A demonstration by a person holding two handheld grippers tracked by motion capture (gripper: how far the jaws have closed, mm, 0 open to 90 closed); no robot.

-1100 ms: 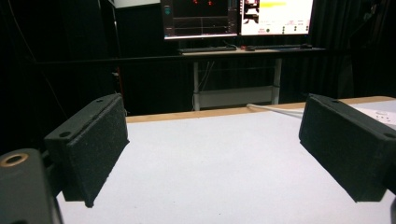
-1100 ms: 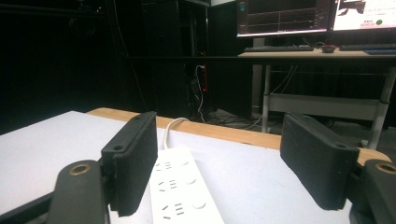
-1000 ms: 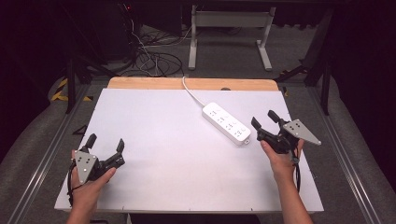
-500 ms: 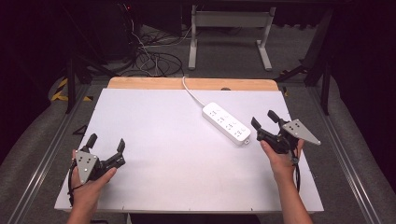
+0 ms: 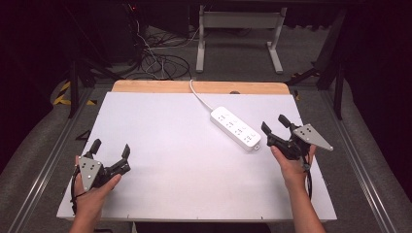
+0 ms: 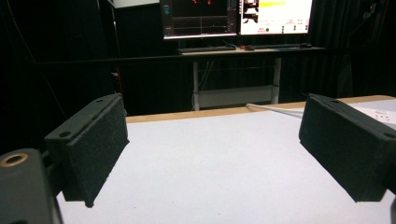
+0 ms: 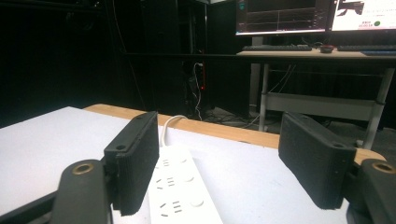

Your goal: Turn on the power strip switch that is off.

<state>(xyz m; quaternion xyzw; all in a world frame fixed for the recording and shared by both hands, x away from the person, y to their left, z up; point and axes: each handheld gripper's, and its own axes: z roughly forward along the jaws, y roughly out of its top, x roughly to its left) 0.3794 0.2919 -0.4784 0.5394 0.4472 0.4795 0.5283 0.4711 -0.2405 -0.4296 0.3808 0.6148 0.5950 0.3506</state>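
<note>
A white power strip [image 5: 235, 128] lies slanted on the white table top [image 5: 180, 145], right of centre, with its white cable [image 5: 200, 97] running off the far edge. My right gripper [image 5: 274, 124] hovers just right of the strip's near end, held by a hand, jaws open and empty. From the right gripper view the power strip [image 7: 180, 191] sits just ahead, beside the left jaw. My left gripper [image 5: 111, 148] rests near the front left corner, open, with nothing between its jaws. In the left gripper view the strip's edge [image 6: 380, 112] peeks over the right jaw, with its cable [image 6: 275, 108] beyond.
A wooden strip [image 5: 199, 87] borders the far edge of the table. Beyond stand a desk frame [image 5: 238, 34], tangled floor cables [image 5: 155, 60] and monitors on a desk [image 6: 233, 18]. Metal rails [image 5: 362, 165] run along both sides of the table.
</note>
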